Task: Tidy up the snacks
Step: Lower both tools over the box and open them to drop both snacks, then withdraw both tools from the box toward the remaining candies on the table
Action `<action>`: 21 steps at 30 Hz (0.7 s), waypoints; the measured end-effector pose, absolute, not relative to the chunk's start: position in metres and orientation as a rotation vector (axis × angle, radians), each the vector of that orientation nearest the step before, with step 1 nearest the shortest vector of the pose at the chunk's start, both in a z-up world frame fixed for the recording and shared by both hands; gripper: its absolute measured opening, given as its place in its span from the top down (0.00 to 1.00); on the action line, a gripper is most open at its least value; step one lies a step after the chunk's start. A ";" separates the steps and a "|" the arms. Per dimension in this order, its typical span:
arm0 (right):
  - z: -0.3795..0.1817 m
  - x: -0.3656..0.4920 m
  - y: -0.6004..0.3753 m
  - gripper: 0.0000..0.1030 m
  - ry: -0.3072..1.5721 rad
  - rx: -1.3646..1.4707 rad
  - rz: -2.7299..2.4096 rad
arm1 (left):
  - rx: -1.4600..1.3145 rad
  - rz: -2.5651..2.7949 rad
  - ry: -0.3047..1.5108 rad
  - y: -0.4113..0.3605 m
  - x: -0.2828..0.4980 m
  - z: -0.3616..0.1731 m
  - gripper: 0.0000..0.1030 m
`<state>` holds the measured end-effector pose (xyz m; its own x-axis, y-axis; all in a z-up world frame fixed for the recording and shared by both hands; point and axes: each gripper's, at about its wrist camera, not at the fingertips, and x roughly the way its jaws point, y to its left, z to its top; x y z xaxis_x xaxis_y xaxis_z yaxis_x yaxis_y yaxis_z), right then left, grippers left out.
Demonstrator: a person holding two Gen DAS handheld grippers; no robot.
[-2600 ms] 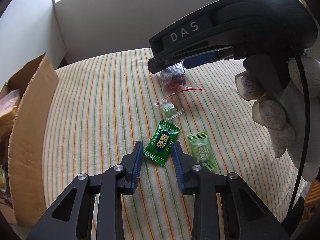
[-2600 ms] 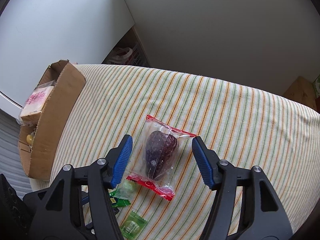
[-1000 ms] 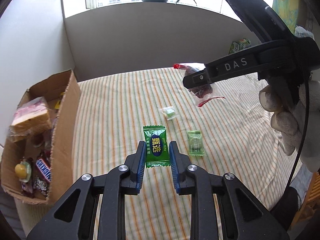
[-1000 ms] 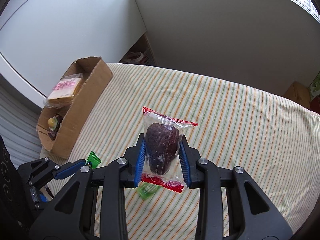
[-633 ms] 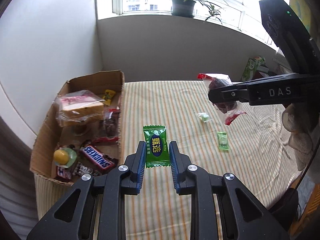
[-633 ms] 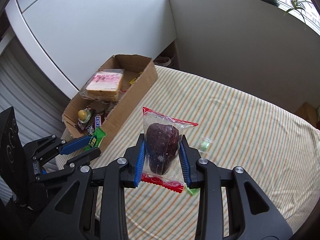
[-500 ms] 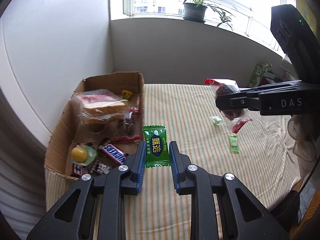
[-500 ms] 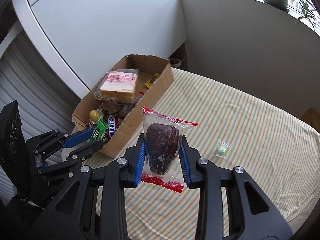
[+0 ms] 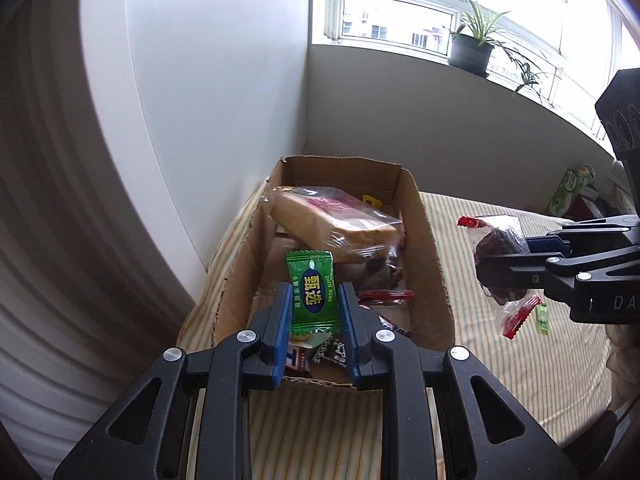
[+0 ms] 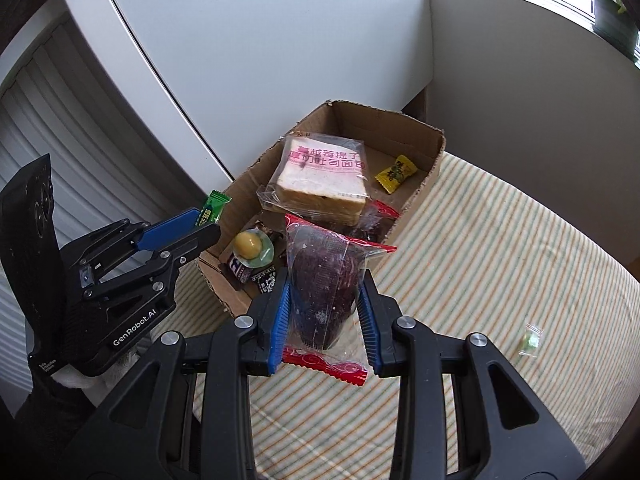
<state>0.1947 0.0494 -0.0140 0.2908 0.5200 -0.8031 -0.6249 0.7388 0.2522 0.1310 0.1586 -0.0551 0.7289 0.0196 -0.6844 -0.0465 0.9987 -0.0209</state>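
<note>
My left gripper (image 9: 314,298) is shut on a green candy packet (image 9: 312,292) and holds it in the air over the near end of an open cardboard box (image 9: 434,256). From the right wrist view the left gripper (image 10: 208,226) sits at the box's (image 10: 434,168) left near corner with the candy (image 10: 212,208) sticking out. My right gripper (image 10: 322,292) is shut on a clear red-edged packet with a dark purple snack (image 10: 324,276), held in the air near the box's near right side. This packet also shows in the left wrist view (image 9: 496,248), right of the box.
The box holds a wrapped bread slice (image 10: 324,176), a yellow candy (image 10: 396,172), a yellow-green jelly cup (image 10: 252,246) and chocolate bars. A small green candy (image 9: 541,318) and a clear-wrapped sweet (image 10: 530,340) lie on the striped cloth (image 10: 500,260). White walls stand behind the box.
Both grippers have carried their packets left and closer to the box. The left gripper now hangs over the box's near end. Both stay shut.
</note>
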 end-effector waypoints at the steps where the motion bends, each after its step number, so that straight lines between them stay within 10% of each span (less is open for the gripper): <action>1: -0.016 0.197 0.055 0.68 1.024 -0.122 0.768 | -0.036 0.041 0.752 0.161 0.132 -0.056 0.79; 11: -0.034 0.207 0.090 0.67 1.048 -0.152 0.781 | -0.029 0.053 0.760 0.174 0.142 -0.061 0.78; 15: -0.033 0.207 0.092 0.38 1.028 -0.155 0.774 | -0.019 0.068 0.756 0.175 0.143 -0.061 0.77; 21: -0.026 0.208 0.083 0.35 1.010 -0.122 0.772 | -0.016 0.074 0.755 0.174 0.143 -0.060 0.77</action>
<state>0.2084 0.0825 -0.0256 0.2954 0.5253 -0.7980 -0.6323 0.7336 0.2489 0.1425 0.1737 -0.0603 0.7255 0.0615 -0.6855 -0.0729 0.9973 0.0124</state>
